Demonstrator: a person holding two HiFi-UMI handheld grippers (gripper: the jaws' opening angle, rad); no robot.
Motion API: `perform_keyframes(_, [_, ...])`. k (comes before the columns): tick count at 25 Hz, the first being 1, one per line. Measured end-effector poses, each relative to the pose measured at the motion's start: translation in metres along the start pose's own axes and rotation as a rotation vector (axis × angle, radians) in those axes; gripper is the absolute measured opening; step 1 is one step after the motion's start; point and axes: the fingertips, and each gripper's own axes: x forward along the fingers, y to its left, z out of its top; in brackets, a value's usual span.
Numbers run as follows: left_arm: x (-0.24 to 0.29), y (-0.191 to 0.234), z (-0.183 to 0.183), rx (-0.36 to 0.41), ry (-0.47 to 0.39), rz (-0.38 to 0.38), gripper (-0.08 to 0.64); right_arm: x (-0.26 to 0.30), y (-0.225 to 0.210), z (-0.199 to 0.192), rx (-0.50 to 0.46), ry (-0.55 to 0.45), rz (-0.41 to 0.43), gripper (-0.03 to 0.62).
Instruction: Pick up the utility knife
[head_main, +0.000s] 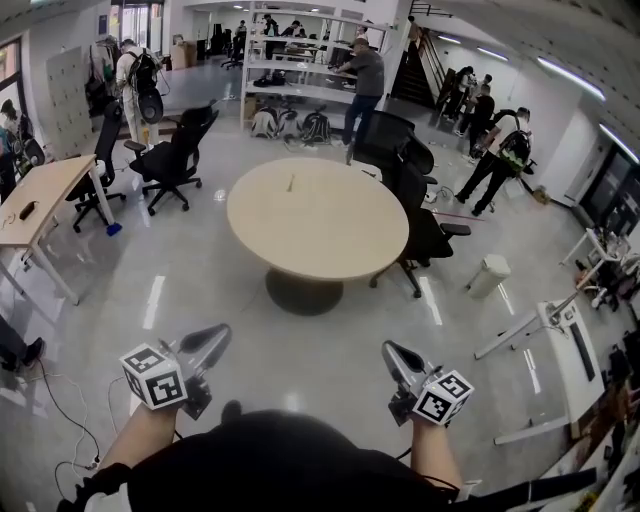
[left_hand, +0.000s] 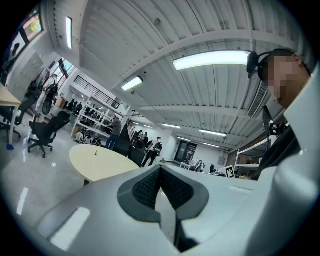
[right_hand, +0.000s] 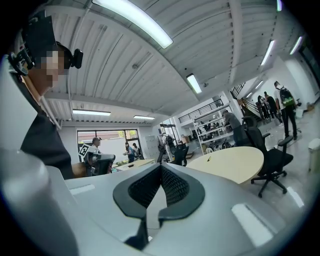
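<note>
Barely discernible, utility knife (head_main: 291, 184) sits on round table (head_main: 340, 235).

The person's two arms (head_main: 140, 440) reach out level toward the round table (head_main: 317, 217). The left gripper (head_main: 212, 342) and the right gripper (head_main: 393, 355) stay well short of it, both with jaws pressed together.
</note>
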Motion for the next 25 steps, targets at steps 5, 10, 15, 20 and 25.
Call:
perform_keyframes(5, [0.032,0.049,0.014,-0.014,-0.005,-0.069,-0.002,0.035,-0.018,0.009,-0.026,-0.002,-0.071,0.014])
perform_keyframes(10, [0.070,0.106,0.050,-0.012,-0.004,-0.141,-0.002,0.089,-0.029,0.030,-0.037,-0.010,-0.118,0.014])
perform_keyframes(15, [0.086,0.169,0.076,-0.019,0.003,-0.170,-0.002,0.156,-0.036,0.039,-0.047,-0.018,-0.140,0.014])
perform_keyframes(20, [0.091,0.232,0.096,-0.028,0.001,-0.154,-0.002,0.215,-0.047,0.042,-0.050,-0.006,-0.149,0.014])
perform_keyframes(25, [0.097,0.279,0.117,-0.026,-0.011,-0.143,-0.002,0.260,-0.062,0.054,-0.060,-0.003,-0.158,0.014])
